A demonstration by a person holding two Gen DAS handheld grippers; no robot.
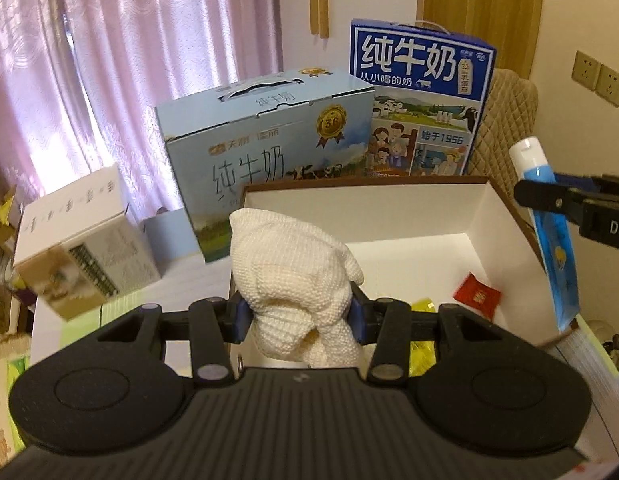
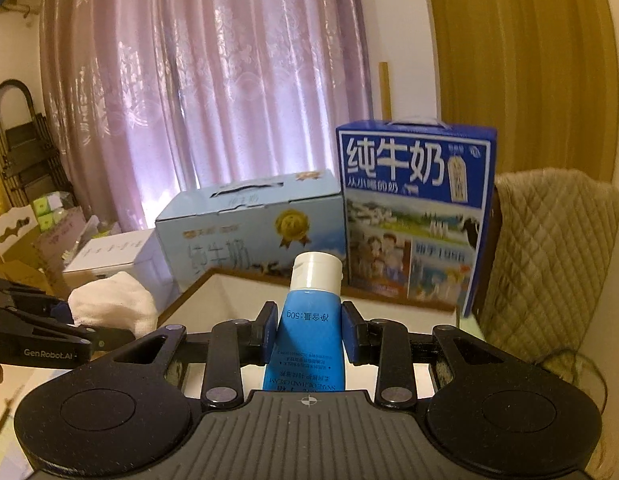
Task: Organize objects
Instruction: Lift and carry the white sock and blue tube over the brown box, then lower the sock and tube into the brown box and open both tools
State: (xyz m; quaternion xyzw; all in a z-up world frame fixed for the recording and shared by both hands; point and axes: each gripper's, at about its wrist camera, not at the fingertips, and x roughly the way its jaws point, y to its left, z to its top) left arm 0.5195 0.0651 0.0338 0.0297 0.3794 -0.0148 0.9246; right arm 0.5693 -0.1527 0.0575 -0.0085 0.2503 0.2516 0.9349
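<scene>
While the left gripper (image 1: 299, 314) has its jaws clenched on a bunched white knitted cloth (image 1: 297, 276), the right gripper (image 2: 309, 334) has its jaws clamped on a blue hand-cream tube (image 2: 307, 320) with a white cap pointing up and away. Both are held above the near edge of an open white-lined box (image 1: 409, 208) on the table. Inside the box, toward its right wall, lie a small red packet (image 1: 477, 294) and a yellow packet (image 1: 423, 350). Behind the box at the far side stand a pale blue milk carton (image 1: 265, 152) and, to its right, a taller dark blue milk carton (image 1: 421, 80). A white carton (image 1: 81, 244) sits tilted at the left, before pink curtains (image 1: 129, 60).
</scene>
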